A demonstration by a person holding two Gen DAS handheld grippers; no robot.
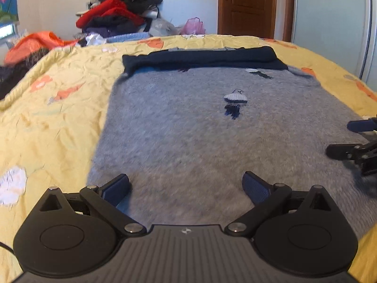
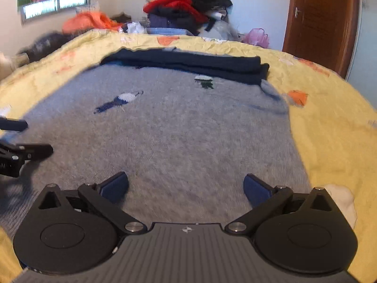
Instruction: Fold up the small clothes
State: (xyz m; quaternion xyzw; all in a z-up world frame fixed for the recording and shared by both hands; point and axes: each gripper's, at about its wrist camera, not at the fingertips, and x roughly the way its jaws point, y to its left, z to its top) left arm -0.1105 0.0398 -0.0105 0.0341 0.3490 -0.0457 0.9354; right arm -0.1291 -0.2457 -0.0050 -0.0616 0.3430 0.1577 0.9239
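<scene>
A small grey knitted sweater (image 1: 188,136) (image 2: 165,136) with small embroidered figures lies flat on the bed. Its dark navy part (image 1: 205,57) (image 2: 188,63) is folded across the far end. My left gripper (image 1: 186,188) hovers over the near edge of the sweater, open, nothing between its blue pads. My right gripper (image 2: 186,188) is open too, over the sweater's near right part. Each gripper shows in the other's view: the right one (image 1: 339,139) at the right edge, the left one (image 2: 35,139) at the left edge, both spread apart.
A yellow bedspread (image 1: 59,118) (image 2: 329,129) with orange and white patterns covers the bed. Behind it stands a pile of clothes (image 1: 117,11) (image 2: 183,4), an orange garment (image 1: 33,42), a pink bag (image 1: 193,26) and a brown door (image 1: 246,4). Something white (image 2: 341,200) lies by my right gripper.
</scene>
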